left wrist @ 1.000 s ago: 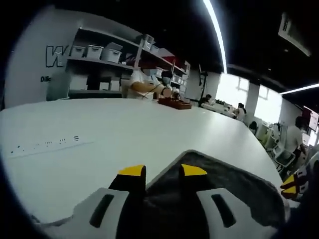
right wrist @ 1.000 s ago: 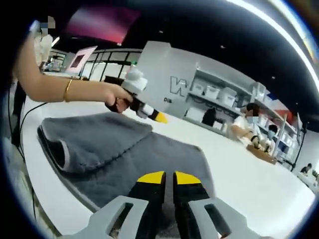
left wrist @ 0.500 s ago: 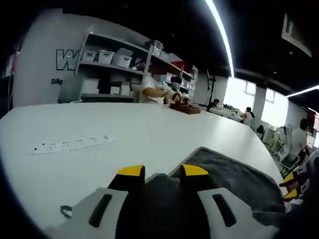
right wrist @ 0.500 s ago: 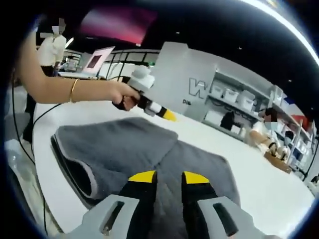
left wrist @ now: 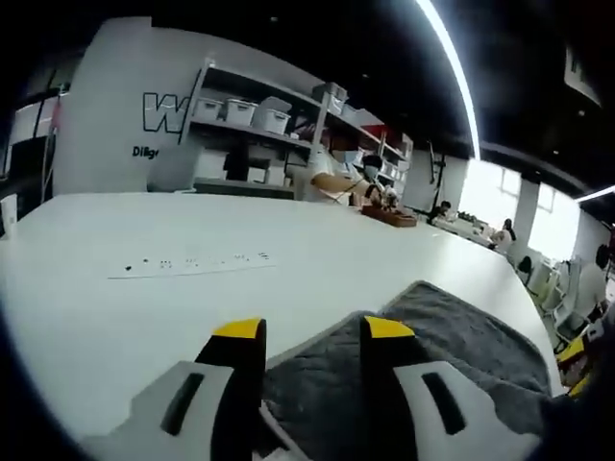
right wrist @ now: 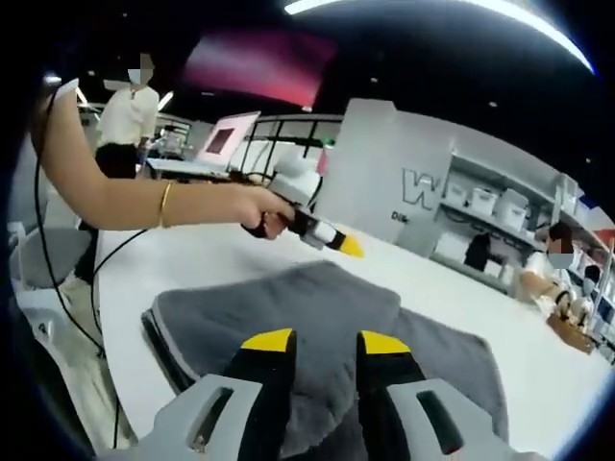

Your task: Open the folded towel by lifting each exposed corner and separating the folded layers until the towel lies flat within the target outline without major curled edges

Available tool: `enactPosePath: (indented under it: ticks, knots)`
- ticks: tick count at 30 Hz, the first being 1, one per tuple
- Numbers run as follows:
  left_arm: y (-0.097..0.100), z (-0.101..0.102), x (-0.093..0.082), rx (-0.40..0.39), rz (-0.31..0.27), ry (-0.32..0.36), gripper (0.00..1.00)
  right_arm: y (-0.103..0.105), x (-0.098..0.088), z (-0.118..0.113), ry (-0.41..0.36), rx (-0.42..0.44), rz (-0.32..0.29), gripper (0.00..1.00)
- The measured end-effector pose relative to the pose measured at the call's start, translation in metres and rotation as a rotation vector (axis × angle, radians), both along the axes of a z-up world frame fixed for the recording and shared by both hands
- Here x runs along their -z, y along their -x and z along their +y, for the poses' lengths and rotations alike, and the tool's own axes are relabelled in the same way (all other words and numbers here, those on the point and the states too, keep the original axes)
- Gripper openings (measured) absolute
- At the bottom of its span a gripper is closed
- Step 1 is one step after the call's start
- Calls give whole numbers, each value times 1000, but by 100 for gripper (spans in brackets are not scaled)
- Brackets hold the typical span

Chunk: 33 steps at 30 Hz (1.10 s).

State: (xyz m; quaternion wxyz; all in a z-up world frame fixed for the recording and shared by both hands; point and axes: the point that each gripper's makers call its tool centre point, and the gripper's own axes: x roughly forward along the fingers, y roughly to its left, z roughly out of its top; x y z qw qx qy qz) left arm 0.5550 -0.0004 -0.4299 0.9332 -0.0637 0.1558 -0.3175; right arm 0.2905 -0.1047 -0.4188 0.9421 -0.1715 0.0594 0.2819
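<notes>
The grey towel (right wrist: 327, 307) lies on the white table (right wrist: 192, 264), folded, with an upper layer over a wider lower one and stacked pale-trimmed edges at its left. My right gripper (right wrist: 327, 342) hovers over it, jaws apart, nothing pinched. In the right gripper view a hand holds my left gripper (right wrist: 336, 240) just above the towel's far edge. In the left gripper view my left gripper (left wrist: 312, 329) stands open, with the towel (left wrist: 461, 336) showing below and to the right of its jaws. The right gripper's yellow tips (left wrist: 574, 357) peek in at the far right.
A white power strip (left wrist: 192, 261) lies on the table (left wrist: 115, 298) beyond the towel. Shelves with white boxes (left wrist: 250, 115) line the back wall, and people sit at the table's far end. A black cable (right wrist: 106, 259) hangs by the table's left edge.
Both grippers' jaws have spread wider; the right one was nearly shut a second ago. The towel's curled left fold now lies flatter. The left gripper has moved right along the far edge.
</notes>
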Motion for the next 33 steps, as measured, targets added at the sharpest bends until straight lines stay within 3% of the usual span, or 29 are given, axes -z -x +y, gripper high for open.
enactPosePath:
  ticks: [13,22,28,33]
  knots:
    - [3,40,6,-84,-1,15,39,15,-2,47,10,-125,-5,21]
    - [16,50,11,-99,2,30,39,28,6,82,26,-222,17,28]
    - [21,56,15,-102,12,34,39,35,15,100,31,-267,55,38]
    - [24,55,15,-93,14,32,38,42,19,112,29,-306,74,39]
